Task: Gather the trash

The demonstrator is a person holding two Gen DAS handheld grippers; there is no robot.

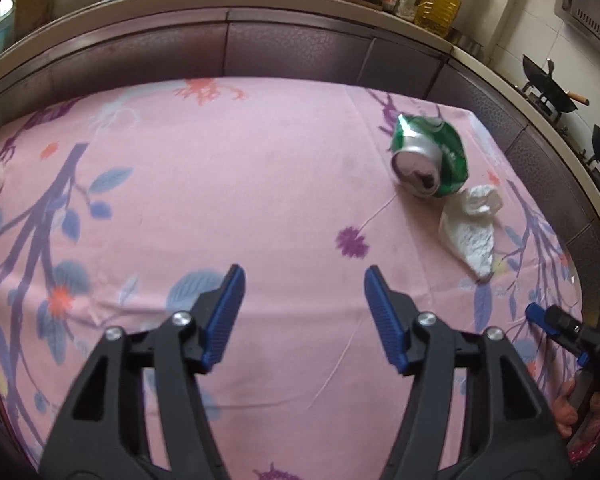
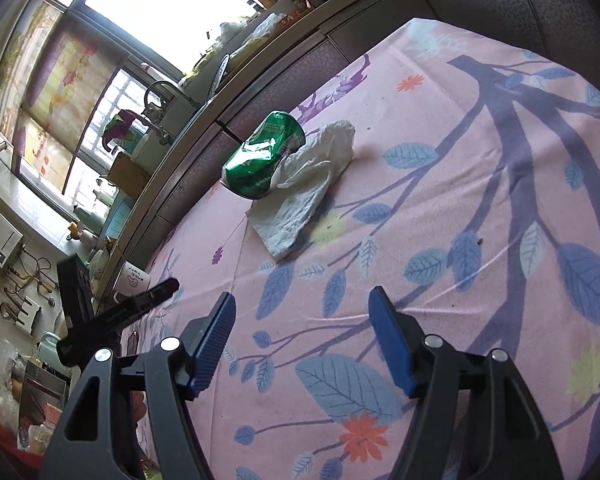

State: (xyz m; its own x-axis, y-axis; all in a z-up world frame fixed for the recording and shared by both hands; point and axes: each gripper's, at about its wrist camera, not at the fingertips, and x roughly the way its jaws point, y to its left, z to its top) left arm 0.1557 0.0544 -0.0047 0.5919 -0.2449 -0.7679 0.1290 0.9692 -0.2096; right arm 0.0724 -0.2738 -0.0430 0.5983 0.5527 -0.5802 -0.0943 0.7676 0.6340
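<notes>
A crushed green drink can (image 1: pixel 430 156) lies on its side on a worktop (image 1: pixel 260 184) draped in a pink floral cloth, touching a crumpled white tissue (image 1: pixel 470 228) just beside it. The left tongs (image 1: pixel 304 280) hover above the cloth with blue pads spread apart, gripping nothing; the right tongs (image 2: pixel 302 304) are likewise spread and empty, the can (image 2: pixel 264 156) and tissue (image 2: pixel 308 184) ahead of them. A white mug (image 2: pixel 134 278) stands at the worktop's edge.
</notes>
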